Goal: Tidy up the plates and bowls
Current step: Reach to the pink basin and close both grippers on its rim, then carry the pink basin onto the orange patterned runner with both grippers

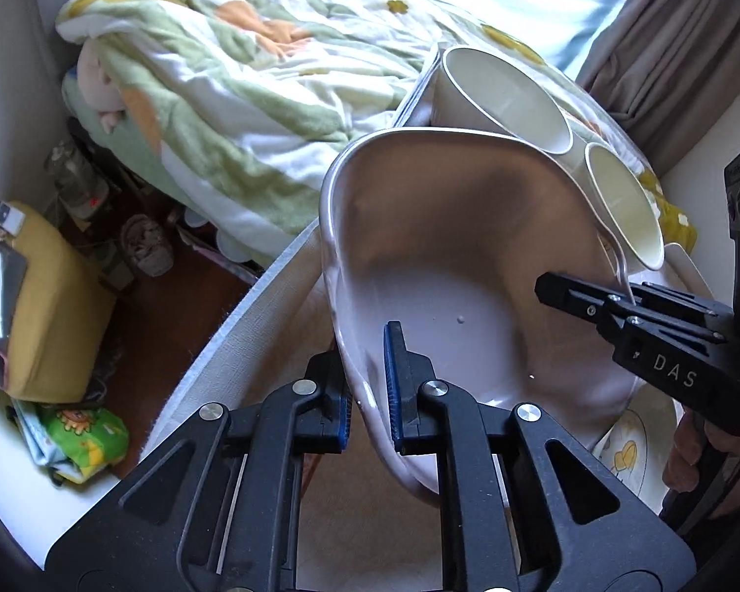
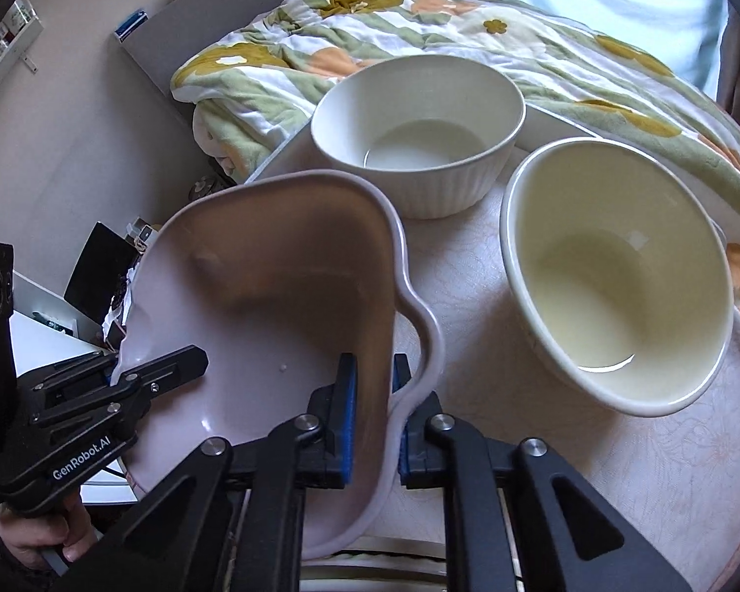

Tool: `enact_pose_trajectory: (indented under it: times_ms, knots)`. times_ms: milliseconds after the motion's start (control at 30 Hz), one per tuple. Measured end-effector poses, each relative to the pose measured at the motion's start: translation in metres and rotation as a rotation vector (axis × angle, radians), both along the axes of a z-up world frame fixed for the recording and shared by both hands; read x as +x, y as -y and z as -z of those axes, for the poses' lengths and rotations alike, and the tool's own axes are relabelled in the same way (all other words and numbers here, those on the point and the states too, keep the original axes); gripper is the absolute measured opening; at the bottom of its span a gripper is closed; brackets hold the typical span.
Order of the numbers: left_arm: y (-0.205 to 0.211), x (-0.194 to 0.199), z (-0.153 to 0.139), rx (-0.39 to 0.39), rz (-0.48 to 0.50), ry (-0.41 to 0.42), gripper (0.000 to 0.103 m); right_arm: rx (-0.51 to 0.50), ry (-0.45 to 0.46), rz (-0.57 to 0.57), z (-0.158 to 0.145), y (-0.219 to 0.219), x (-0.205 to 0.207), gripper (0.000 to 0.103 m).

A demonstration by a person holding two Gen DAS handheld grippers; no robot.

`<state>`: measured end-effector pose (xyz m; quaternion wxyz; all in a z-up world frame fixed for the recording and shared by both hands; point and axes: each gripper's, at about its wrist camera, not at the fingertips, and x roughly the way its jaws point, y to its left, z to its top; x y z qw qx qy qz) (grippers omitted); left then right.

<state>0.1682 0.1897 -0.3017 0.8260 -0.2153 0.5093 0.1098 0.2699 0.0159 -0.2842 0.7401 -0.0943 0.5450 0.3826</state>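
Bedside table w/ two cream bowls noted. Pink dish is held tilted above table, rim clamped by left gripper and right gripper (opposite edges). Step judged: carrying dish. Next: level lowering onto a stack reqd.

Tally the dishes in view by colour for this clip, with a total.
Pale pink lobed dish, held at its rim by both the left gripper and the right gripper: 1
Cream ribbed bowl: 1
Cream smooth bowl: 1
Plate with yellow print, partly hidden: 1
Total: 4
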Motion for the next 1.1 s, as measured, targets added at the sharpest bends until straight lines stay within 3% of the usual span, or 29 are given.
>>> enact_pose_trajectory:
  times_ms: [300, 567, 867, 1100]
  knots:
    - [0.004, -0.007, -0.039, 0.039, 0.061, 0.042, 0.01, 0.04, 0.043, 0.046, -0.03, 0.01, -0.017, 0.012]
    - [0.04, -0.005, -0.099, 0.068, 0.198, 0.122, 0.01, 0.089, 0.089, 0.182, -0.077, 0.062, -0.043, 0.012]
    - [0.138, 0.003, -0.135, 0.053, 0.388, 0.183, 0.01, 0.07, 0.152, 0.365, -0.112, 0.162, -0.075, 0.012]
    - [0.243, 0.006, -0.115, 0.004, 0.486, 0.157, 0.01, 0.034, 0.152, 0.47, -0.101, 0.253, -0.087, 0.012]
